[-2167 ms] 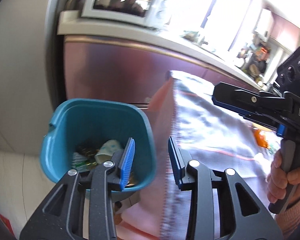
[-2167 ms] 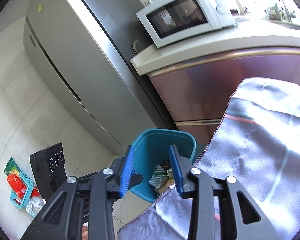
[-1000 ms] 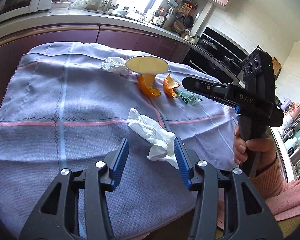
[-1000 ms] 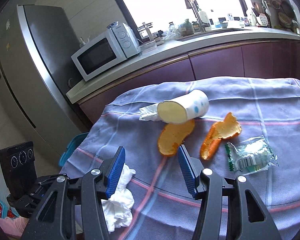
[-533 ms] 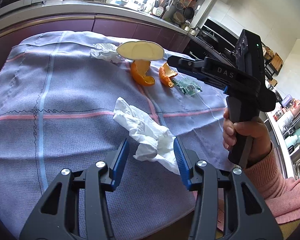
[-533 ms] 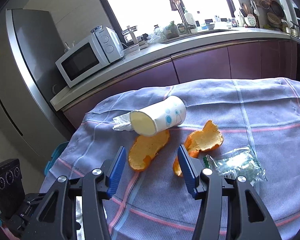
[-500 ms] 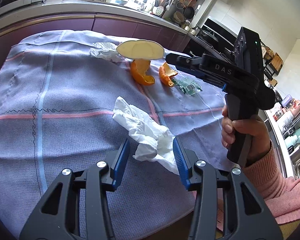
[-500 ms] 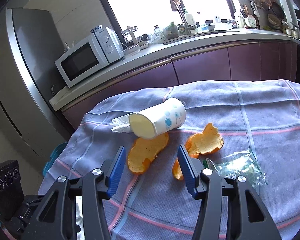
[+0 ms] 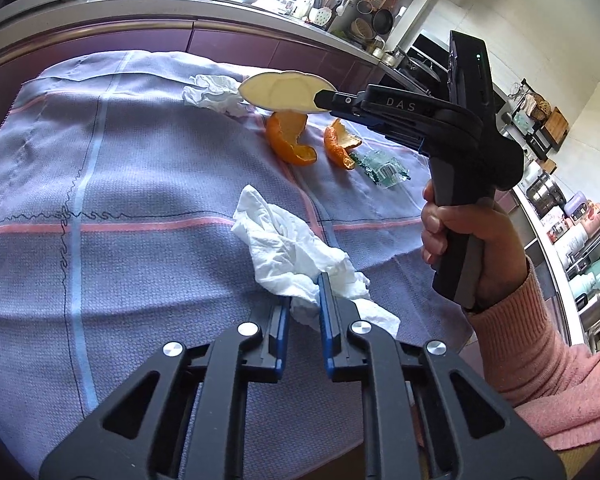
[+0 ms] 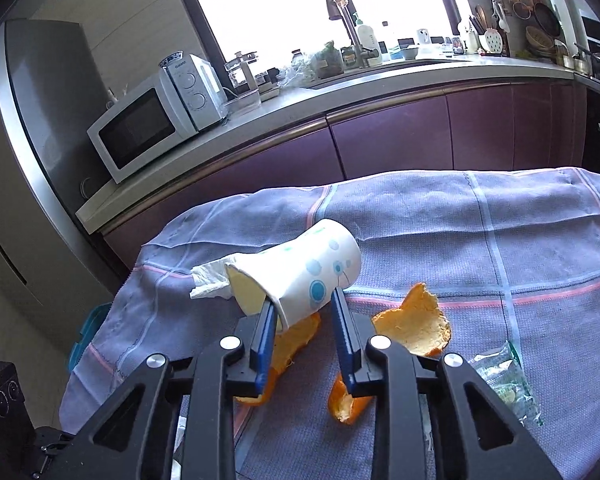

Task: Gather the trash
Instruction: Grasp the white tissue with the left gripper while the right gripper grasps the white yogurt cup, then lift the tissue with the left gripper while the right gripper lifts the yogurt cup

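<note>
While closing: left tool (image 9: 303, 298) around crumpled tissue (image 9: 290, 252), right tool (image 10: 302, 318) around squashed paper cup (image 10: 300, 276).

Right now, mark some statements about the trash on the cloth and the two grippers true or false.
1. The left gripper is closing on a crumpled tissue. True.
2. The paper cup stands upright. False: it lies on its side between the closing right gripper fingers.
3. Two orange peels lie on the cloth. True.
4. The clear wrapper is already in a gripper. False: it lies untouched on the cloth.
</note>
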Demonstrator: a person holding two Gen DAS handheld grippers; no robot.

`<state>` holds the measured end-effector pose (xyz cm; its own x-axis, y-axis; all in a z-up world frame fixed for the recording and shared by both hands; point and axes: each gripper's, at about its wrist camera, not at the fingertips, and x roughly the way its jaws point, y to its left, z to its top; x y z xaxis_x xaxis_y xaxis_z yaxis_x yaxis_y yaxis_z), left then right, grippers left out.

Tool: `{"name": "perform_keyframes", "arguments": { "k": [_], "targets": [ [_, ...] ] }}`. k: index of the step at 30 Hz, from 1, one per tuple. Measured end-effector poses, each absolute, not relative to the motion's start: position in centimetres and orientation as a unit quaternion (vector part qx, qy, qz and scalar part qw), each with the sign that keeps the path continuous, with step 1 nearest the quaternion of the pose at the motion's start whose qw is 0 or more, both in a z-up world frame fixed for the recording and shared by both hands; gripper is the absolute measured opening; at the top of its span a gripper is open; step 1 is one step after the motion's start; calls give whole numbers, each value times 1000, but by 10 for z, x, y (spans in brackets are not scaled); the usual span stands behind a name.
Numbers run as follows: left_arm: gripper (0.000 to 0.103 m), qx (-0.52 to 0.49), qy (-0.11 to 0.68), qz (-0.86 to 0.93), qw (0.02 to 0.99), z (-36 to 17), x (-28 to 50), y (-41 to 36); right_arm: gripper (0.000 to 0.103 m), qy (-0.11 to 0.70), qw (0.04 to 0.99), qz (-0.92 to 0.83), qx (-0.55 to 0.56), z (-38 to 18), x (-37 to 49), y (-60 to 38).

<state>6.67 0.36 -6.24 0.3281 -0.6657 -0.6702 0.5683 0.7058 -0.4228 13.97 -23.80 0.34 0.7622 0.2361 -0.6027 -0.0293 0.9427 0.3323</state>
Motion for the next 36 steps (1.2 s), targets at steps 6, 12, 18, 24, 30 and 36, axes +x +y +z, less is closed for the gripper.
{"name": "perform_keyframes", "arguments": {
  "k": [6, 12, 18, 24, 30, 36],
  "targets": [
    [10, -53, 433, -379, 816, -61, 67, 5, 11, 333, 925, 65, 171, 1, 139, -246],
    [8, -58, 427, -376, 821, -58, 68, 12, 4, 319, 926, 64, 192, 4, 133, -254],
    [8, -63, 418, -370, 827, -55, 69, 22, 4, 305, 926, 83, 205, 12, 121, -255],
    [8, -69, 411, -361, 834, -50, 69, 31, 4, 293, 926, 115, 210, 23, 104, -248],
    [8, -70, 401, -350, 844, -44, 65, 41, 4, 293, 919, 148, 220, 25, 92, -238],
    [8, -72, 391, -339, 853, -36, 62, 53, 4, 298, 912, 169, 225, 22, 86, -228]
  ]
}}
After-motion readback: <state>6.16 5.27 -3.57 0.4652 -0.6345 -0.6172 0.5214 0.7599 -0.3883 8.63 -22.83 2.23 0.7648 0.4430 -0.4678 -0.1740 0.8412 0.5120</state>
